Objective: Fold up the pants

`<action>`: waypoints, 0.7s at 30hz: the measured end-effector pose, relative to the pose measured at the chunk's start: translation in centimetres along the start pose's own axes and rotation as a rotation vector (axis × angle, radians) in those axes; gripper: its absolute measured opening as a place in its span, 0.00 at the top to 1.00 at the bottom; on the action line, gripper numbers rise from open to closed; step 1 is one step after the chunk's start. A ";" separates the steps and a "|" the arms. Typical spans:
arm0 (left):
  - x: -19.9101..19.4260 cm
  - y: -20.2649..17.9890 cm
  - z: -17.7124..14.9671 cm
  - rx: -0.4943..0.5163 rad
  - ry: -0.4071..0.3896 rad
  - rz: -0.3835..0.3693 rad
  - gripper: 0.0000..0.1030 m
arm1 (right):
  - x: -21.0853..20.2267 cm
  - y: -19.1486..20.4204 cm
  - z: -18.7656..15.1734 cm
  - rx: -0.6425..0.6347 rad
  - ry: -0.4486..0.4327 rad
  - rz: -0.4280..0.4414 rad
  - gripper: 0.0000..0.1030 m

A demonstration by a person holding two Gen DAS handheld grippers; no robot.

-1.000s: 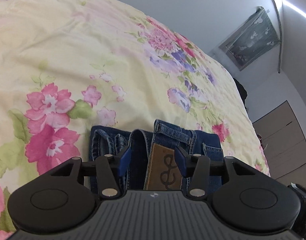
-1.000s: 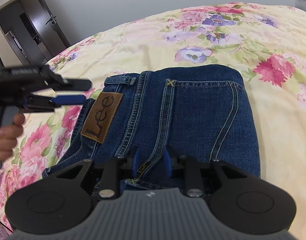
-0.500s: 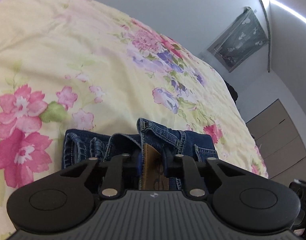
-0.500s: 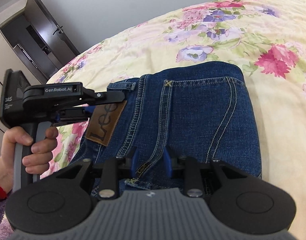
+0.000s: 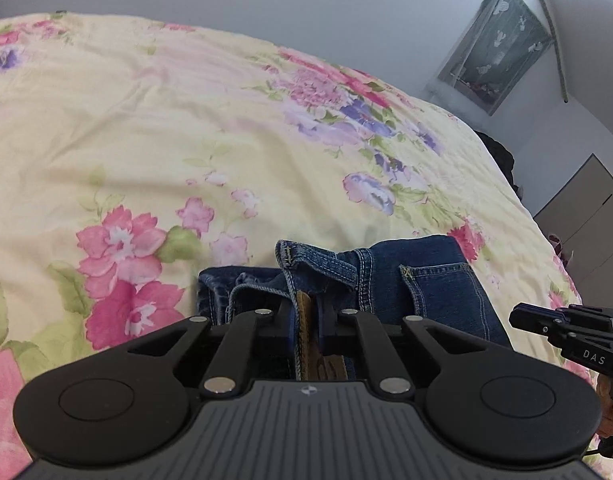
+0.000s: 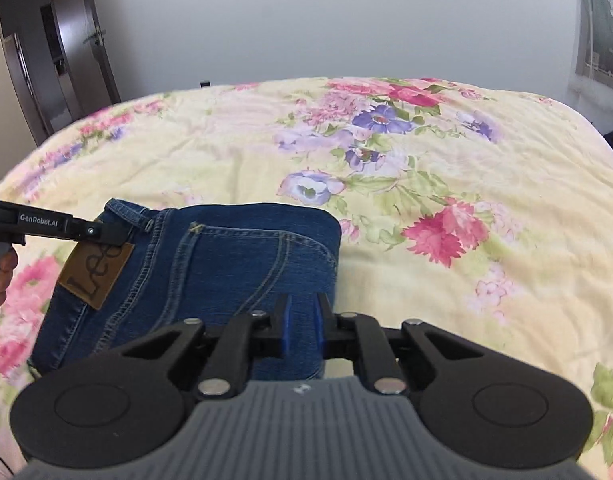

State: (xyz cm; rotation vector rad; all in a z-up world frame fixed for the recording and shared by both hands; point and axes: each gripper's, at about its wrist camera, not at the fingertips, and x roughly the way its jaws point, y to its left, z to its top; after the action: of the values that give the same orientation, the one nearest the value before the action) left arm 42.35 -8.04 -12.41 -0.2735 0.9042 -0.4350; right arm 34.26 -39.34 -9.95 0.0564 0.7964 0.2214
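Folded blue jeans (image 6: 210, 276) with a brown Lee patch (image 6: 94, 276) lie on the flowered bed. My left gripper (image 5: 308, 314) is shut on the jeans' waistband (image 5: 306, 264) at the patch; it also shows in the right wrist view (image 6: 106, 234). My right gripper (image 6: 302, 320) stands over the right near edge of the jeans, its jaws narrowly apart with the blue pads showing and nothing clearly held. It shows at the right edge of the left wrist view (image 5: 518, 316).
The yellow flowered bedspread (image 6: 426, 152) spreads far and right of the jeans. A dark door (image 6: 46, 64) is at the left, a curtained window (image 5: 494, 44) at the right, a grey wall behind.
My left gripper closed on the waistband by the patch and lifted it. My right gripper let go of the near hem and moved right, to the jeans' right edge.
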 end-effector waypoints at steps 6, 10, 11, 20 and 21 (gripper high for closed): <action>1.6 1.8 -0.4 0.002 0.013 -0.038 0.86 | 5.2 0.5 2.6 -0.060 0.018 -0.006 0.97; 2.3 2.7 -0.7 0.007 0.020 -0.067 0.85 | 9.1 0.2 3.7 -0.075 0.058 -0.022 0.97; 2.5 3.0 -0.8 0.002 0.022 -0.075 0.85 | 10.3 0.0 3.8 -0.070 0.081 -0.030 0.97; 2.5 3.6 -0.7 -0.049 0.042 -0.077 0.77 | 13.6 0.4 3.4 -0.055 0.151 -0.083 0.98; 2.2 3.4 -0.7 -0.063 0.047 -0.074 0.75 | 13.3 0.6 3.5 -0.058 0.156 -0.088 0.98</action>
State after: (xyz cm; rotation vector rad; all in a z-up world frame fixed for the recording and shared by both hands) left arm 43.84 -6.12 -15.78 -0.3567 0.9569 -0.4830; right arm 45.69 -35.74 -16.74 -0.0512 0.9455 0.1669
